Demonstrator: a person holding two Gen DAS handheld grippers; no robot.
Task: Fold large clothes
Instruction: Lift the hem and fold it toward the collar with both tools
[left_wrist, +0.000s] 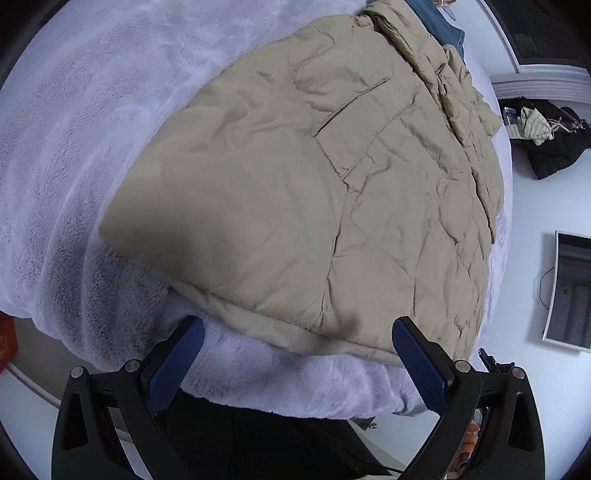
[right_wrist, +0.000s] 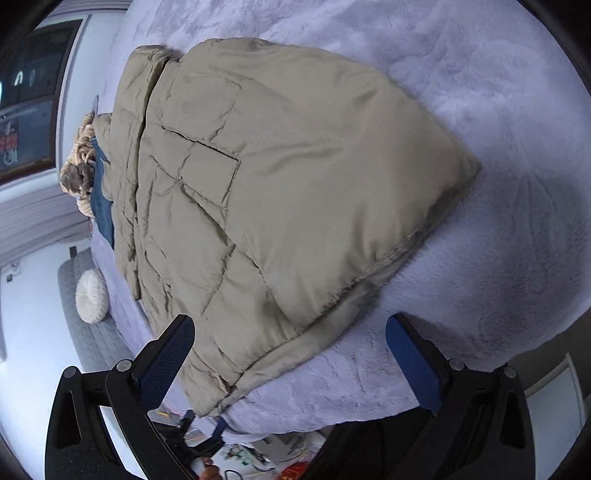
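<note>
- Blanket (left_wrist: 74, 147): pale lilac fleece, spread over the whole bed; carries everything listed below.
- Left gripper (left_wrist: 297, 334): jaws spread wide, blue-padded fingers (left_wrist: 173, 363) either side of the near hem; nothing clamped, pads clear of the cloth, hovering just above the blanket edge.
- Jacket (left_wrist: 295, 192): beige quilted, large, lying flat on the blanket with a flapped pocket facing up; its bottom hem runs along the near edge of the bed, between the fingers of both grippers.
- Blue garment (right_wrist: 101, 210): denim-coloured, partly under the jacket's far end.
- Right gripper (right_wrist: 290, 334): jaws at full spread, blue pads (right_wrist: 413, 360) empty; the left finger overlaps the jacket's lower corner in view, though contact cannot be told; the right finger hangs over bare blanket.
- Round cushion (right_wrist: 91, 297): white, pleated, on a grey quilted seat beside the bed, seen in the right wrist view.
- Dark clothing pile (left_wrist: 550, 147): on the floor, well apart from the bed.
</note>
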